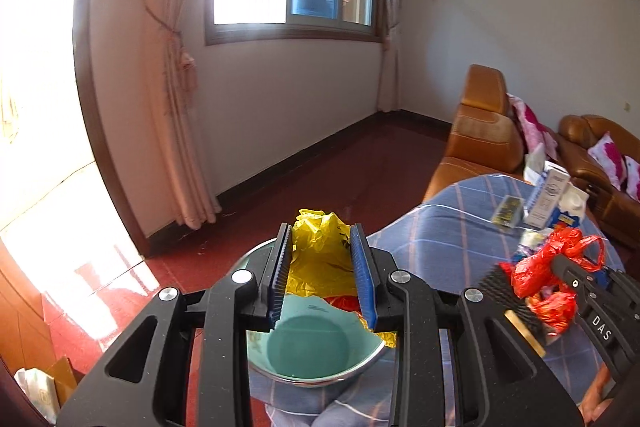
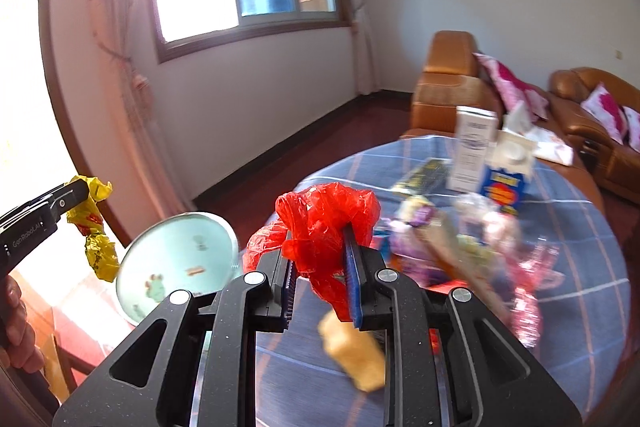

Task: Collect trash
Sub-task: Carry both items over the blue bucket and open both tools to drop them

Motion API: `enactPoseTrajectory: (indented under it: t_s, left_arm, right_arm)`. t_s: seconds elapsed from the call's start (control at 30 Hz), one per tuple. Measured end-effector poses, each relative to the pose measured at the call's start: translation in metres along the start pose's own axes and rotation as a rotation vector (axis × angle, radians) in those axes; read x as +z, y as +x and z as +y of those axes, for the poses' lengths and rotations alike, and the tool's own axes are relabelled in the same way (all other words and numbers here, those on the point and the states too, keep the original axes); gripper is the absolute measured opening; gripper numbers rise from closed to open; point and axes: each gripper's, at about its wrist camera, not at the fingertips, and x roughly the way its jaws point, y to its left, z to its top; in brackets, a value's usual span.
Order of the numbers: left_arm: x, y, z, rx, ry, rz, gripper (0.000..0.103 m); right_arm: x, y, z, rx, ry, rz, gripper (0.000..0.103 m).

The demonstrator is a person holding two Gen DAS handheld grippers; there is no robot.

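My left gripper (image 1: 323,271) is shut on a crumpled yellow plastic bag (image 1: 320,259) and holds it over a pale green basin (image 1: 312,347) at the table's near edge. In the right wrist view the same yellow bag (image 2: 94,227) hangs from the left gripper (image 2: 70,197) at the far left, beside the basin (image 2: 176,263). My right gripper (image 2: 320,267) is shut on a crumpled red plastic bag (image 2: 324,227) above the table. The red bag (image 1: 548,275) also shows in the left wrist view, at the right.
A round table with a blue checked cloth (image 2: 560,227) carries cartons (image 2: 472,155), wrappers and a yellow spongy lump (image 2: 356,355). Brown leather sofas (image 1: 484,131) with pink cushions stand behind. Dark red floor (image 1: 320,167), a curtain and a window lie to the left.
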Motion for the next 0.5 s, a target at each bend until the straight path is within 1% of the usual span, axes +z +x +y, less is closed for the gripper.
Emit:
enactPoseTrajectory:
  t_s: [0.13,0.23,0.37,0.5]
  left_arm:
    - [-0.007,0.014,0.016,0.035,-0.015,0.036,0.03]
    - [-0.014,0.028,0.024,0.045,-0.02,0.072,0.03]
    - [-0.027,0.051,0.031,0.06,-0.012,0.13,0.03]
    - [-0.04,0.077,0.038,0.063,-0.025,0.201,0.03]
  right_arm:
    - [0.004,0.021,0.024,0.04,-0.027,0.021,0.022]
    - [0.005,0.04,0.041,0.064,-0.052,0.052,0.022]
    - [0.004,0.066,0.06,0.09,-0.083,0.099,0.022]
    - [-0.001,0.087,0.079,0.11,-0.115,0.144,0.022]
